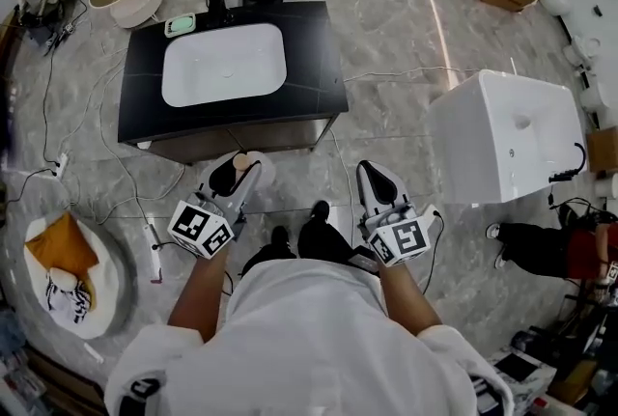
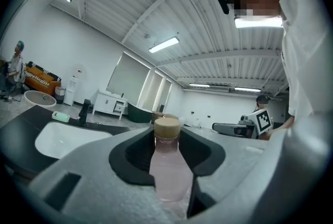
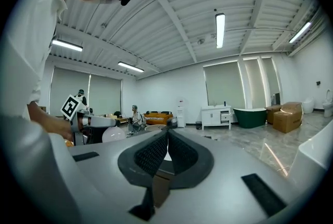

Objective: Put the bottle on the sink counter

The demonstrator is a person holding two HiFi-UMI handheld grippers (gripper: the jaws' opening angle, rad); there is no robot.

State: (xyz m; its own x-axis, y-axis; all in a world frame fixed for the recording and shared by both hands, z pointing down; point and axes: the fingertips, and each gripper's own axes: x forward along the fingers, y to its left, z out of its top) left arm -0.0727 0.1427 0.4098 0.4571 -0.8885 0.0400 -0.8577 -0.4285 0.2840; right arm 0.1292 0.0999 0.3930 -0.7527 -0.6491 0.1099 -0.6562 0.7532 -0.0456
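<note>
1. The black rectangular sink worktop (image 1: 323,67) with its white rounded basin (image 1: 224,64) fills the upper left of the head view.
2. Our left gripper (image 1: 235,175) sits at lower centre-left, short of the worktop's near edge, its fingers (image 2: 130,153) grasping a clear plastic bottle (image 2: 167,166) of pale pink liquid.
3. Our right gripper (image 1: 375,180) sits at lower centre-right, its fingers (image 3: 151,153) clenched together on nothing.
4. We see the bottle, tan-capped, standing between the left fingers, off the worktop.

The tabletop (image 1: 140,105) stands ahead of me, a basin (image 1: 224,64) sunk in its middle. My left tool (image 1: 236,171), with the bottle (image 1: 243,159) between its jaws, is before the near edge. My right tool (image 1: 373,177) is to its right.
</note>
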